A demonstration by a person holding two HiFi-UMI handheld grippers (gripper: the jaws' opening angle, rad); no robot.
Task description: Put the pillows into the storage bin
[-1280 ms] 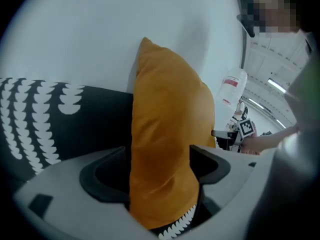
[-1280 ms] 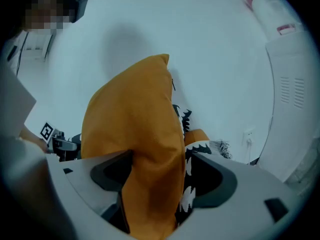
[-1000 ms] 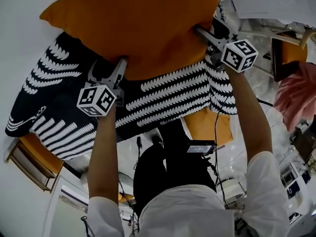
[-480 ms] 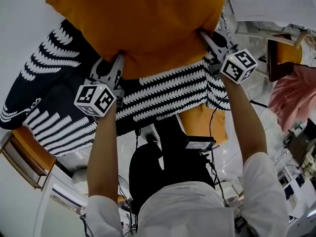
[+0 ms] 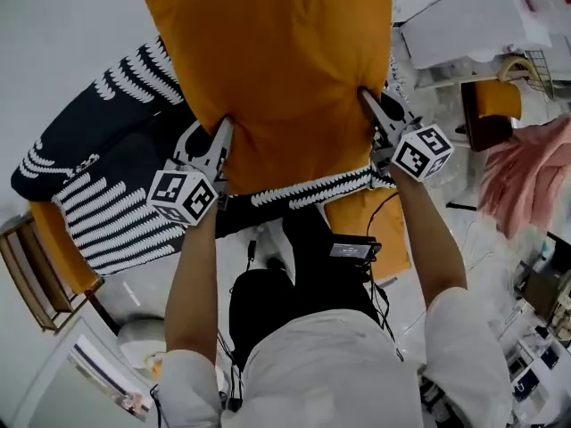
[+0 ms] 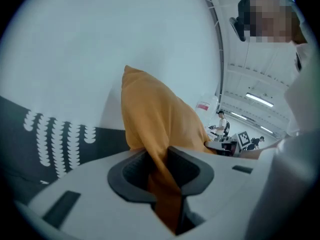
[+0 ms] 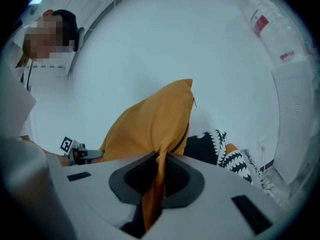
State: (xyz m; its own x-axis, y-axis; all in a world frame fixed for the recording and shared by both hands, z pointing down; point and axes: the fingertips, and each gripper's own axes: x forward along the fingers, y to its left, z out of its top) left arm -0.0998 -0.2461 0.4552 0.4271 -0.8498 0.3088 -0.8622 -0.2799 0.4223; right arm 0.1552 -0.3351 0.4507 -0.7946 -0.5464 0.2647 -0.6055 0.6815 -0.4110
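A large orange pillow (image 5: 277, 69) hangs lifted in the head view, held at its lower corners. My left gripper (image 5: 223, 125) is shut on its lower left edge; the jaws have just been closing, and orange cloth (image 6: 162, 181) is pinched between them. My right gripper (image 5: 364, 94) is shut on the lower right edge, its jaws also just closed, with a fold of the orange pillow (image 7: 156, 174) squeezed between the pads. Below lies a black pillow with white leaf print (image 5: 98, 176). No storage bin shows in any view.
A second orange cushion (image 5: 366, 217) lies beneath the black pillow's right end. A wooden chair frame (image 5: 31, 270) stands at the left, a pink cloth (image 5: 522, 181) and a chair (image 5: 486, 114) at the right. Cables and a small device (image 5: 354, 250) lie on the floor.
Both grippers' jaws have closed on the orange pillow's lower edge and lifted it off the black patterned pillow. More of the black pillow now shows beneath.
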